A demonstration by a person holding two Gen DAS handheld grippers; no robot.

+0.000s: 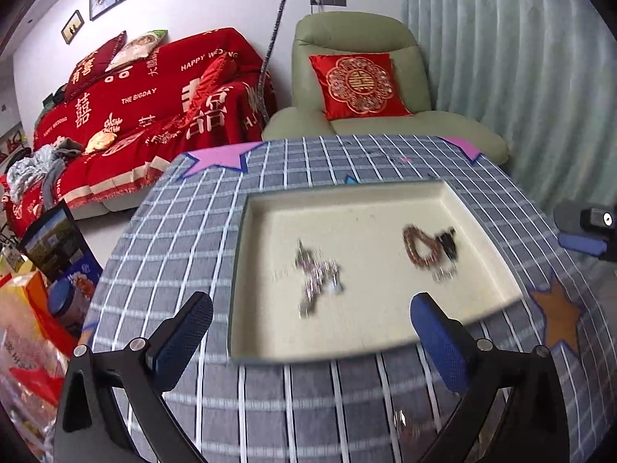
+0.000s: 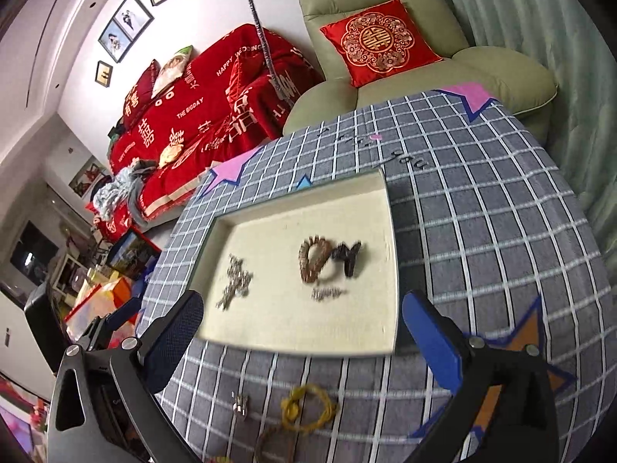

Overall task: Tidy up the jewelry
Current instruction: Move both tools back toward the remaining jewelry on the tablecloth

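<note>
A cream tray (image 1: pixel 266 332) (image 2: pixel 246 328) lies on the checked tablecloth. Inside it are a silver chain (image 1: pixel 316 277) (image 2: pixel 235 281) at the left, a brown bead bracelet (image 1: pixel 418 247) (image 2: pixel 314 258), a dark hair clip (image 1: pixel 447 241) (image 2: pixel 349 256) beside it, and a small silver piece (image 1: pixel 443 272) (image 2: pixel 327 292). My left gripper (image 1: pixel 310 332) hangs open over the tray's near edge, nothing between its fingers. My right gripper (image 2: pixel 302 332) is also open and empty above the near edge. On the cloth below it lie a yellow cord bracelet (image 2: pixel 308 411), a small silver item (image 2: pixel 241 405) and a brown bracelet (image 2: pixel 270 440).
A table with the grey checked cloth (image 1: pixel 193 231) (image 2: pixel 482 231) has star patches at its corners. Behind it stand a green armchair (image 1: pixel 347 38) with a red cushion and a red-covered sofa (image 1: pixel 154 96). Boxes and bags (image 1: pixel 38 289) crowd the floor at the left.
</note>
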